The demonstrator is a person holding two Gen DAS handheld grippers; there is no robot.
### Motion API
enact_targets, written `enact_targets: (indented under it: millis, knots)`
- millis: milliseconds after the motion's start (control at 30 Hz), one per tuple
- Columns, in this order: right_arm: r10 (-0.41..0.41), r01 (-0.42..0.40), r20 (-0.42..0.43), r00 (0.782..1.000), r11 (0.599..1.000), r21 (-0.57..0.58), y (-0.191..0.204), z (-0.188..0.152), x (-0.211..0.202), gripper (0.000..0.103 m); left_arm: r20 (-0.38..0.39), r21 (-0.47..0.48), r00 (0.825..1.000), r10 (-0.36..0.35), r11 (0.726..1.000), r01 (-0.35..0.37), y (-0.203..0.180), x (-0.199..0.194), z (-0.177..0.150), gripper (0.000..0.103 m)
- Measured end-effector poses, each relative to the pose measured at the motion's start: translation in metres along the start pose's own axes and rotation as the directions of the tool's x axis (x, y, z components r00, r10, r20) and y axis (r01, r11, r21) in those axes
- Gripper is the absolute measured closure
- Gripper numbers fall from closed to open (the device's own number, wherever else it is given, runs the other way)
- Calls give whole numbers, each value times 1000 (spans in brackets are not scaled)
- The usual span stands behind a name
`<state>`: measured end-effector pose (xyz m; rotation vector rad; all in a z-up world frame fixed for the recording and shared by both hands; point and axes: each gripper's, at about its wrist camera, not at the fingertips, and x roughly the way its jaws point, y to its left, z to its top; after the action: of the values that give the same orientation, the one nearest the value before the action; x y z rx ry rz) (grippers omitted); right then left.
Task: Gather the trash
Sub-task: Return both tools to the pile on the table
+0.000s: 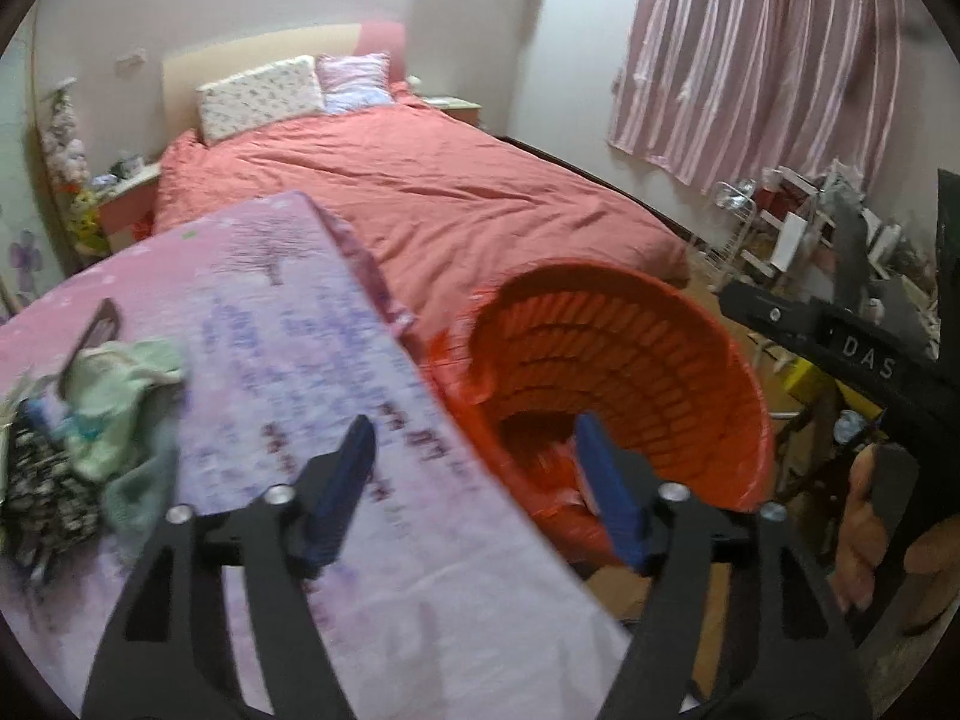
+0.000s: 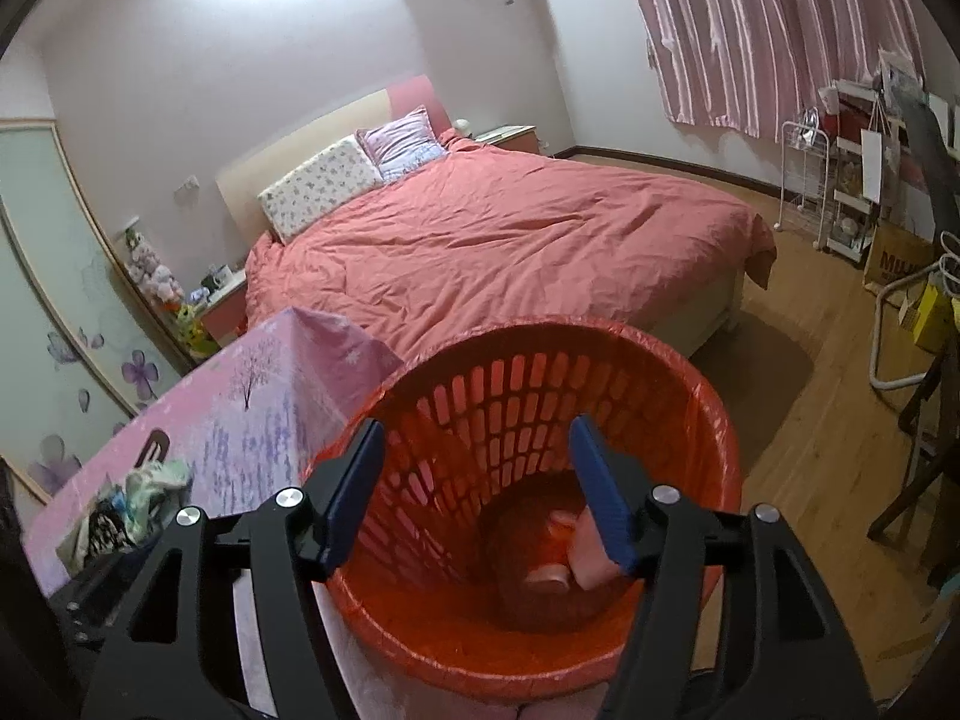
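An orange slatted bin (image 1: 690, 360) lined with an orange bag stands beside a table with a pink-purple cloth (image 1: 312, 360). My left gripper (image 1: 477, 456) is open and empty, over the table's right edge next to the bin. My right gripper (image 2: 477, 468) is open and empty, right above the bin's (image 2: 690, 396) mouth. Pale scraps of trash (image 2: 576, 558) lie at the bin's bottom. A heap of crumpled green and patterned scraps (image 1: 90, 414) lies on the table's left part; it also shows in the right wrist view (image 2: 132, 504).
A bed with a red quilt (image 2: 510, 240) fills the space behind the table and bin. A flat dark object (image 1: 96, 330) lies by the heap. Shelves, boxes and clutter (image 2: 870, 210) stand at the right under striped curtains. Wooden floor (image 2: 810, 408) lies to the bin's right.
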<state>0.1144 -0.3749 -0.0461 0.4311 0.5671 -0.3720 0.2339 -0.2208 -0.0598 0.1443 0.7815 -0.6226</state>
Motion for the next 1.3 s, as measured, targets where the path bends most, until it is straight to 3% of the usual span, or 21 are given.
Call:
enact_targets:
  millis: [133,400,500,600,633,767,833,933,1100,1167,1233,1300]
  knots:
    - [10,-10,-12,1000,999,-32,18,1,-4,33,54,-4,995,86,996,-86,22,-30,-14,19]
    - [29,-36,-48,998,984,-173,77,-21,-8,25,53,-115,973,223,970,-215,93,-81,-49,17]
    - [53,-68,-72,996,972,-225,102,-34,-4,25,52,-146,953,300,946,-290,126,-102,-66,17]
    - [89,-114,-115,989,963,-244,124,-44,2,26,53,-181,918,394,907,-379,163,-123,-81,17]
    - [101,-132,-133,986,960,-246,131,-47,6,28,45,-202,904,424,891,-408,178,-129,-85,17]
    - [148,-197,-203,968,948,-250,168,-59,20,39,16,-293,880,474,844,-449,231,-146,-97,20]
    - [173,-230,-227,958,938,-257,187,-62,26,46,-1,-327,868,497,820,-469,256,-150,-99,27]
    - [204,-268,-238,950,922,-279,217,-63,35,50,-18,-375,869,495,802,-465,283,-152,-99,33]
    - [221,-293,-262,939,914,-281,251,-61,55,58,-20,-435,896,443,804,-407,311,-146,-90,36]
    - [216,-294,-278,936,915,-277,258,-62,63,68,-16,-428,904,427,814,-392,312,-139,-84,38]
    - [209,-295,-293,933,910,-291,262,-65,68,89,-32,-403,907,420,825,-396,314,-127,-79,49]
    - [209,-294,-278,937,905,-308,262,-65,66,96,-41,-401,918,394,835,-376,317,-119,-76,61]
